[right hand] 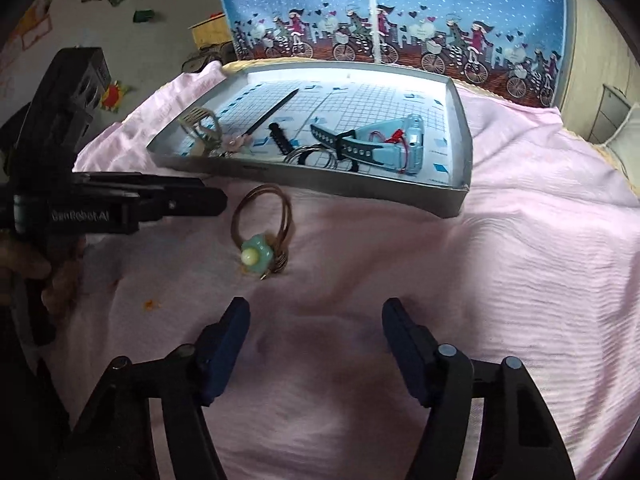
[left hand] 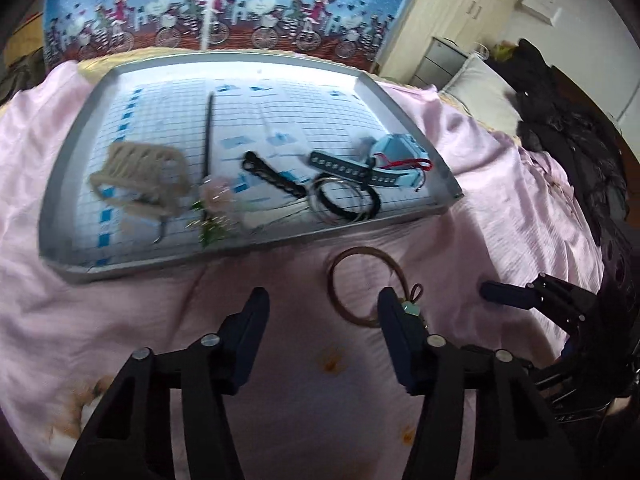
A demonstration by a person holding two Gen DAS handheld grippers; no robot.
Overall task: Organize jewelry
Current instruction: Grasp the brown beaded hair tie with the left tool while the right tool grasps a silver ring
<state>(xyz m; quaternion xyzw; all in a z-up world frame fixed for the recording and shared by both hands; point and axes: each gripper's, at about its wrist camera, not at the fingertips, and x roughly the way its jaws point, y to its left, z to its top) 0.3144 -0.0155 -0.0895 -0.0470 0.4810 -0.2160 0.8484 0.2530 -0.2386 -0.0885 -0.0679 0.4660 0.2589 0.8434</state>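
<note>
A brown hair tie [left hand: 362,286] [right hand: 262,216] with a pale green flower charm [right hand: 256,258] lies on the pink bedsheet, just in front of the grey tray [left hand: 72,152] [right hand: 460,196]. In the tray lie a beige claw clip [left hand: 138,178], a black hair stick with a pink flower [left hand: 209,136], a black band [left hand: 272,176], thin bangles with a black loop [left hand: 344,200] and a light blue watch [left hand: 394,160] [right hand: 384,140]. My left gripper [left hand: 322,306] is open, its right finger beside the charm. My right gripper [right hand: 316,316] is open above bare sheet, right of the hair tie.
The pink sheet [right hand: 520,260] covers the bed around the tray. A blue cloth with bicycle figures [right hand: 400,20] hangs behind. A dark pile of clothes [left hand: 560,112] lies to the right, by a pillow [left hand: 480,88]. A hand [right hand: 48,276] holds the left gripper.
</note>
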